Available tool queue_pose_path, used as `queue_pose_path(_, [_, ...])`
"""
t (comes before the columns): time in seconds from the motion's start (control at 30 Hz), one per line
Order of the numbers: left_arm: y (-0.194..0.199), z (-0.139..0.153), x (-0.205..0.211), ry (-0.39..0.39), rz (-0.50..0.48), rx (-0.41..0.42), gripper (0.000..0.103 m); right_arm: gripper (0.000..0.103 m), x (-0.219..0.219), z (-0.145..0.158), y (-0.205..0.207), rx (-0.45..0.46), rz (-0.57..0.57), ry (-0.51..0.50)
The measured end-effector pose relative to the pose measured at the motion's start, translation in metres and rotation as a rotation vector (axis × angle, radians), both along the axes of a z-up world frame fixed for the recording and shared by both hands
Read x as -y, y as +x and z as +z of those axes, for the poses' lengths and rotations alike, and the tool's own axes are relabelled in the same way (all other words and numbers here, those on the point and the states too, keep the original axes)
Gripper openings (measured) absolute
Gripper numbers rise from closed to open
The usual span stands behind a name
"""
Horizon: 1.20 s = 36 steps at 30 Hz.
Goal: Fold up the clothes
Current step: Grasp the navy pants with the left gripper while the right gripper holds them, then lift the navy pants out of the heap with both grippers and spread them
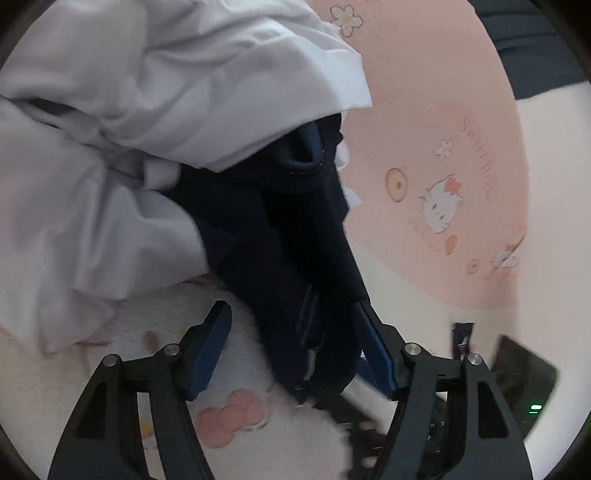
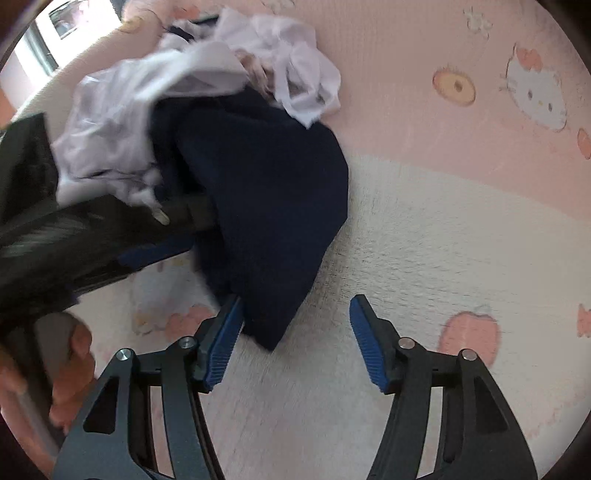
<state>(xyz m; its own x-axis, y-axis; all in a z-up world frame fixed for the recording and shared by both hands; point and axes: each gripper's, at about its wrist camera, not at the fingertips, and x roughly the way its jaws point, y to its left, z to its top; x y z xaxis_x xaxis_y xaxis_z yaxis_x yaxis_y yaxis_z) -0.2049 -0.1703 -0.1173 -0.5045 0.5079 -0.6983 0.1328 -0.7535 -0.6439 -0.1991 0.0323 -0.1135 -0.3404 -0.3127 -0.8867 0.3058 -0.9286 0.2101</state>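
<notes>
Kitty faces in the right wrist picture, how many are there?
1 clear kitty face, upper right on the pink blanket. The clothes pile may hide others.

Soft, even daylight fills both fisheye views, brightest at a window (image 2: 48, 26) in the right wrist view's upper-left corner, with little glare or hard shadow. Straight lines bow toward the dark circular rims. Motion blur smears the white garment (image 1: 110, 155) and the dark navy garment (image 2: 266, 192), whose folds lose detail.

Navy garment (image 2: 266, 177), white garment (image 1: 140, 110) — pink-and-cream cartoon-cat blanket (image 2: 461, 229)
</notes>
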Motion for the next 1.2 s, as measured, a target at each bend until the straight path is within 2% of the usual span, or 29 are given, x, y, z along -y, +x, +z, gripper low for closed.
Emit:
queue_pose_path(0.07, [-0.006,-0.006,-0.009,-0.035,-0.002,-0.004,0.069,0.072,0.005,-0.009,-0.005,0.032,-0.012,0.001])
queue_pose_path(0.1, [-0.007,-0.010,-0.011,-0.043,-0.002,0.005,0.058,0.075,0.008,-0.011,-0.006,0.035,-0.019,0.005])
queue_pose_path(0.13, [-0.008,-0.014,-0.012,-0.052,-0.001,0.015,0.034,0.082,0.012,-0.012,-0.005,0.017,-0.023,0.011])
queue_pose_path(0.2, [-0.007,-0.018,-0.012,-0.071,-0.016,0.046,0.014,0.083,0.019,-0.012,-0.001,-0.018,-0.006,0.044])
queue_pose_path(0.23, [-0.005,-0.018,-0.012,-0.091,-0.018,0.052,0.010,0.079,0.023,-0.013,0.002,-0.040,0.006,0.068])
queue_pose_path(0.3, [-0.001,-0.011,-0.015,-0.117,-0.029,0.030,0.005,0.059,0.030,-0.013,0.006,-0.077,0.031,0.105])
queue_pose_path(0.33, [0.002,-0.004,-0.016,-0.120,-0.041,0.010,0.004,0.034,0.030,-0.010,0.006,-0.076,0.046,0.088])
queue_pose_path(0.37, [0.006,0.002,-0.017,-0.130,-0.049,-0.005,0.004,0.021,0.030,-0.007,0.006,-0.075,0.061,0.072])
queue_pose_path(0.43, [0.013,0.016,-0.022,-0.137,-0.068,-0.044,0.003,0.011,0.024,0.000,0.006,-0.081,0.070,0.041])
queue_pose_path(0.6, [0.048,0.062,-0.050,-0.179,-0.156,-0.181,0.003,0.011,-0.010,0.036,0.023,-0.140,0.053,0.033])
queue_pose_path(0.67, [0.061,0.070,-0.072,-0.194,-0.193,-0.189,0.003,0.011,-0.028,0.052,0.036,-0.157,0.046,0.041])
queue_pose_path(0.83, [0.082,0.080,-0.147,-0.162,-0.274,-0.176,0.003,0.011,-0.081,0.083,0.081,-0.177,0.004,0.067])
queue_pose_path(0.93, [0.107,0.080,-0.186,-0.140,-0.334,-0.171,0.003,0.011,-0.110,0.100,0.106,-0.189,-0.032,0.081])
queue_pose_path(1.0, [0.119,0.077,-0.211,-0.139,-0.382,-0.160,0.003,0.014,-0.128,0.104,0.122,-0.178,-0.090,0.076])
queue_pose_path(1.03, [0.125,0.077,-0.219,-0.136,-0.401,-0.155,0.003,0.019,-0.136,0.102,0.128,-0.164,-0.123,0.066])
queue_pose_path(1.17, [0.145,0.079,-0.239,-0.124,-0.461,-0.150,0.003,0.034,-0.172,0.092,0.137,-0.085,-0.232,-0.059])
queue_pose_path(1.2, [0.150,0.080,-0.244,-0.120,-0.475,-0.149,0.003,0.034,-0.178,0.090,0.140,-0.070,-0.251,-0.084])
